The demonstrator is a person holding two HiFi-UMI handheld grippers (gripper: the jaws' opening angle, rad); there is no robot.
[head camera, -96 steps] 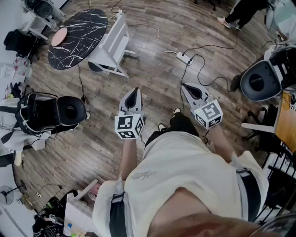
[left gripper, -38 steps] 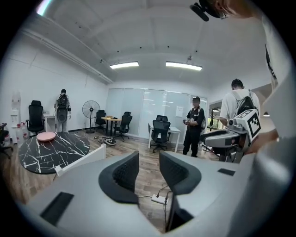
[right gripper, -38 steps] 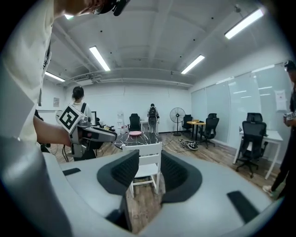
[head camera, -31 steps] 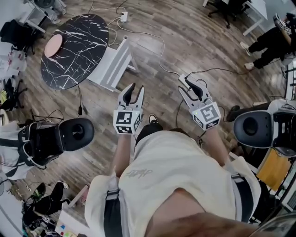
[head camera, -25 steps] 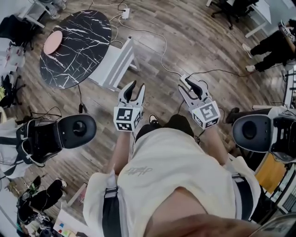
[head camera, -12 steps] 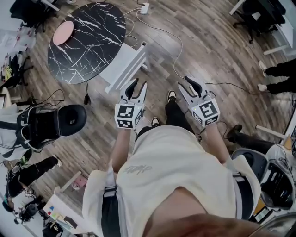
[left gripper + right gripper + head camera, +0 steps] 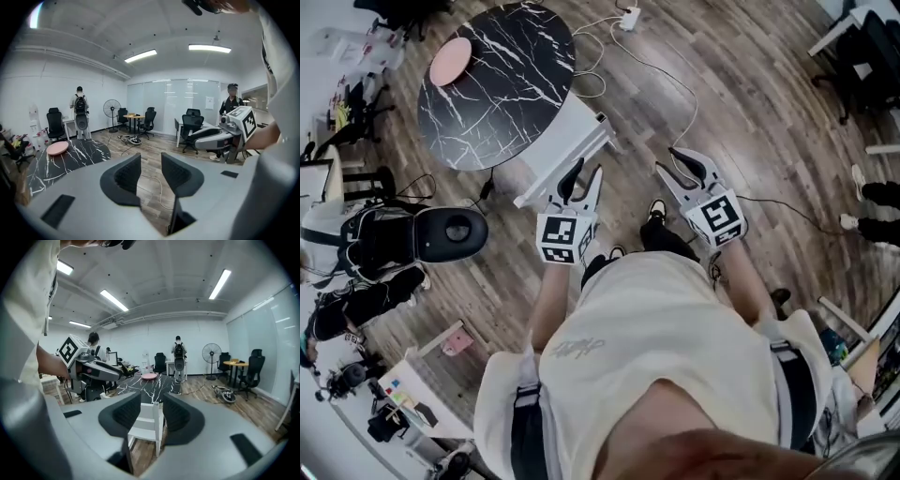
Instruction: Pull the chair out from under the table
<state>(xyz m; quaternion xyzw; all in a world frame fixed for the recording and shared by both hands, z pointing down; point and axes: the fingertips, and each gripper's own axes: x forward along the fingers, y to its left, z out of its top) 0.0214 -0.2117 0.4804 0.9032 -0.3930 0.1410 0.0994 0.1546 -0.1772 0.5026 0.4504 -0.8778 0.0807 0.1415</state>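
A white chair (image 7: pixel 567 150) stands pushed in at the near edge of a round black marble table (image 7: pixel 497 84) that carries a pink plate (image 7: pixel 450 61). My left gripper (image 7: pixel 584 175) hovers just short of the chair's back, open and empty. To its right, my right gripper (image 7: pixel 673 162) is also open with nothing in it. In the right gripper view the chair (image 7: pixel 147 425) shows between the open jaws of the right gripper (image 7: pixel 151 411), still some way off, with the table (image 7: pixel 145 385) behind. The left gripper view shows the left gripper (image 7: pixel 150 171) over bare floor, the table (image 7: pixel 65 157) to its left.
A white cable runs from a power strip (image 7: pixel 628 17) across the wooden floor past the chair. A black office chair (image 7: pixel 441 234) stands at the left. A person with a backpack (image 7: pixel 79 105) and a fan (image 7: pixel 111 107) are at the far wall.
The table and chair have come nearer in the head view as both grippers travelled forward toward them. The jaws of both stay open as before.
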